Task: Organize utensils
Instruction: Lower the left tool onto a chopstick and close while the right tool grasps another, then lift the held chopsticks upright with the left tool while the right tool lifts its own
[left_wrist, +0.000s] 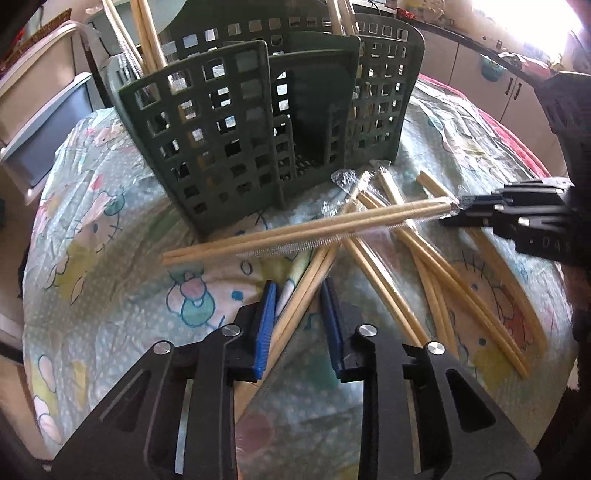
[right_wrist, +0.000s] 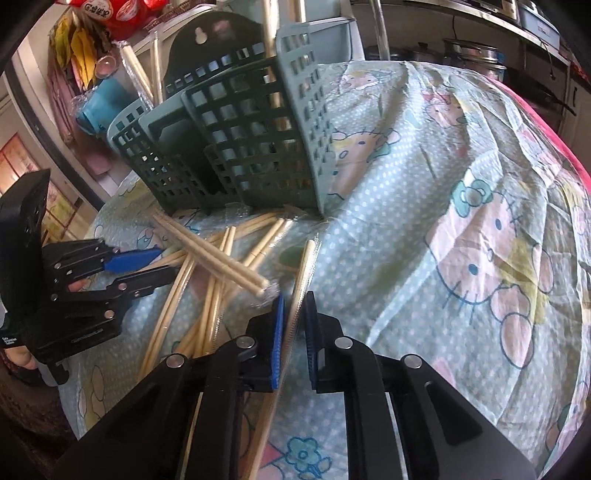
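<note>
A: Left jaws first?

B: Apart, on the left gripper (left_wrist: 299, 284). Blue pads (left_wrist: 266, 325) flanking a wrapped pair (left_wrist: 314, 273) of chopsticks that runs lengthwise through the gap and lies on the cloth (left_wrist: 110, 206). Pair close against the right-hand pad, with a strip of cloth showing between it and the other pad. No squeeze visible.

A: And the right jaws?

B: Closed on the right gripper (right_wrist: 294, 299), clamped on a wrapped stick (right_wrist: 301, 273). Stick passing straight between the pads, far end pointing up the bench, near end trailing back under the gripper body.

A: Just outside the jaws?

B: Beyond the left fingertips, a crossing pair (left_wrist: 295, 232) laid over the wrapped pair, one end reaching almost to the right gripper's tips. Whether touching them, cannot tell. To the right, a loose heap (left_wrist: 436, 280) of more chopsticks, fanned and overlapping on the cloth.

A: Further out?

B: Green slotted caddy (left_wrist: 229, 122) upright at the back of the bench, just behind the heap. Upright chopsticks (left_wrist: 147, 33) poking out of its left compartment, a few more at the rear right. Cartoon-print cloth covering the whole bench, cupboards beyond.
</note>
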